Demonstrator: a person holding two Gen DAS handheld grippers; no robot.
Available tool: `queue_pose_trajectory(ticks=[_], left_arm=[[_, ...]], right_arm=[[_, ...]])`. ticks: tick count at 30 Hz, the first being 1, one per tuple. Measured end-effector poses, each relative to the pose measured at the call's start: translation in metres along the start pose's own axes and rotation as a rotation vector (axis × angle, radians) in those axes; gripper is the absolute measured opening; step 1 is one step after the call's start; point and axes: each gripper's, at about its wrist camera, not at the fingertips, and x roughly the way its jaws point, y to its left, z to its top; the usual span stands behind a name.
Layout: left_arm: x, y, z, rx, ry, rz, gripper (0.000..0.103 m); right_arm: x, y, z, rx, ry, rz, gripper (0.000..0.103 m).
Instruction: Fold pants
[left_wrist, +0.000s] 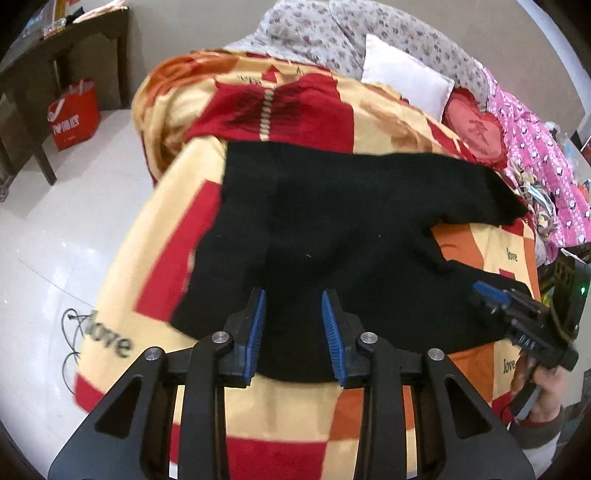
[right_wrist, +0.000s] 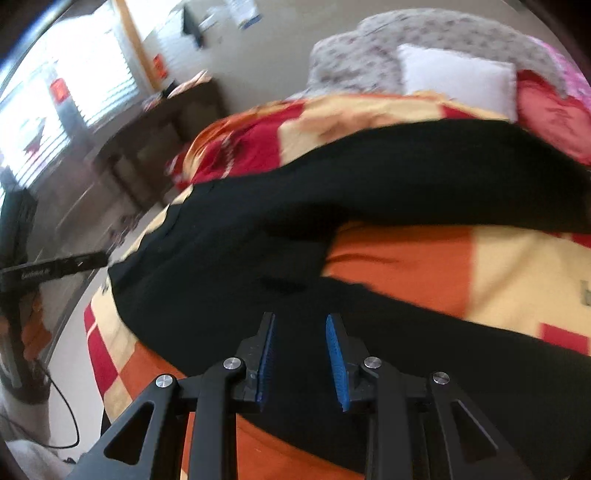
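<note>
Black pants (left_wrist: 332, 221) lie spread on the patterned bed cover, their two legs splayed apart toward the right. My left gripper (left_wrist: 293, 295) hovers over the near edge of the pants, open, with its blue pads apart and nothing pinched between them. In the right wrist view the pants (right_wrist: 258, 240) fill the middle, blurred. My right gripper (right_wrist: 301, 317) is open just above the nearer leg. It also shows at the right edge of the left wrist view, where a hand holds the right gripper (left_wrist: 484, 293) over the end of that leg.
The bed cover (left_wrist: 166, 258) is cream, red and orange. A white pillow (left_wrist: 406, 85), a red heart cushion (left_wrist: 476, 129) and a pink quilt (left_wrist: 535, 166) sit at the far end. On the floor to the left stand a red bag (left_wrist: 74, 114) and a dark table (left_wrist: 55, 74).
</note>
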Motion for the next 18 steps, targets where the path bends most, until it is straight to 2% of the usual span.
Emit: queue_pose_trajectory(ticks=[2, 3, 5, 6, 7, 9, 13, 15, 18], left_arm=[[0.020, -0.003, 0.001, -0.005, 0.013, 0.003, 0.032], [0.029, -0.004, 0.001, -0.006, 0.027, 0.003, 0.042], [0.055, -0.003, 0.000, -0.021, 0.087, 0.007, 0.048], [0.054, -0.006, 0.000, -0.006, 0.043, 0.018, 0.050], [0.054, -0.010, 0.003, 0.016, 0.034, 0.036, 0.050], [0.059, -0.014, 0.009, 0.029, 0.073, 0.041, 0.051], [0.055, -0.016, 0.024, -0.003, 0.059, -0.016, 0.051], [0.056, -0.017, 0.031, -0.020, 0.057, -0.040, 0.052], [0.063, -0.020, 0.040, -0.038, 0.071, -0.070, 0.053]], right_arm=[[0.017, 0.001, -0.001, -0.038, 0.050, -0.015, 0.035], [0.018, 0.002, -0.001, -0.062, 0.040, -0.012, 0.038], [0.021, 0.000, 0.005, -0.098, 0.075, -0.003, 0.038], [0.019, -0.001, 0.010, -0.110, 0.086, -0.008, 0.038], [0.011, -0.006, 0.022, -0.144, 0.066, -0.044, 0.039], [0.000, -0.015, 0.043, -0.196, 0.026, -0.117, 0.040], [-0.017, -0.050, 0.104, -0.299, -0.042, -0.287, 0.046], [-0.015, -0.069, 0.135, -0.337, -0.037, -0.333, 0.047], [0.000, -0.086, 0.170, -0.418, 0.019, -0.344, 0.047]])
